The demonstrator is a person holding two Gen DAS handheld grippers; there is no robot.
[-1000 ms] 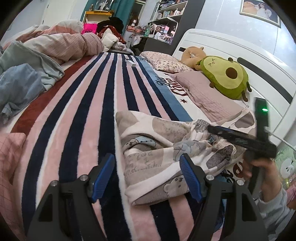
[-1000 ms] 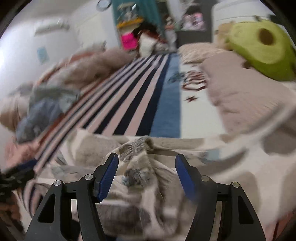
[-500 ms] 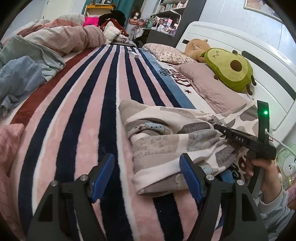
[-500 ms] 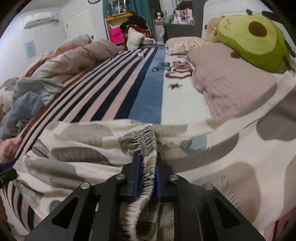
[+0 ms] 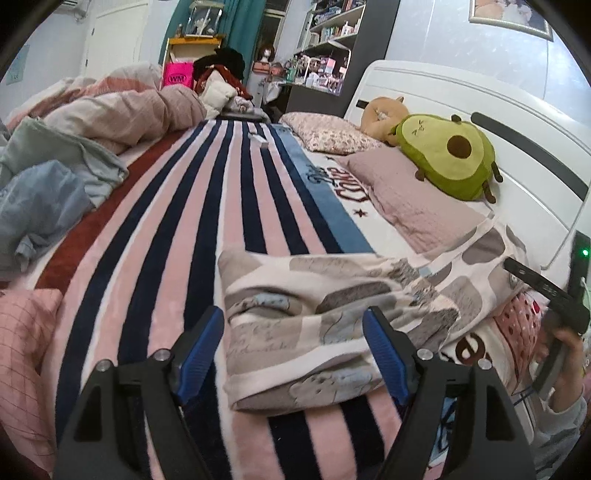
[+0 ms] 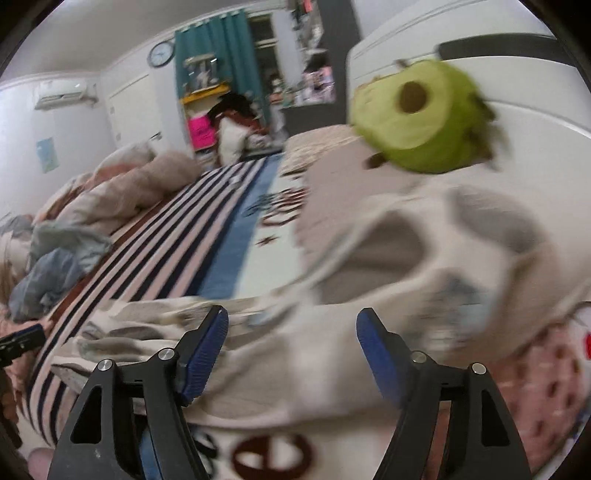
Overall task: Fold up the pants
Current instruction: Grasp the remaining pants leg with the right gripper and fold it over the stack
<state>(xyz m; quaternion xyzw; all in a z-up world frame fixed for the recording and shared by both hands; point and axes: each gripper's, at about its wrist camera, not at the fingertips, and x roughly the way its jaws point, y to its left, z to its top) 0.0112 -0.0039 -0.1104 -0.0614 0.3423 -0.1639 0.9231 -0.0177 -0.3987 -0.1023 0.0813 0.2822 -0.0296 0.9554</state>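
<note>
Cream patterned pants (image 5: pixel 314 325) lie half-folded on the striped bed (image 5: pixel 177 236). I hold both the left gripper (image 5: pixel 293 345) and the right gripper (image 6: pixel 291 349) spread, empty; next I'd pinch the loose end for another fold.

A striped blanket (image 5: pixel 177 229) covers the bed, whose white headboard (image 5: pixel 461 110) runs along the right edge. At the far end stand teal curtains (image 5: pixel 236 18), a yellow shelf (image 5: pixel 192 38) and dark shelving (image 5: pixel 332 33). A clock (image 6: pixel 161 54) and air conditioner (image 6: pixel 62 94) hang on white walls.
</note>
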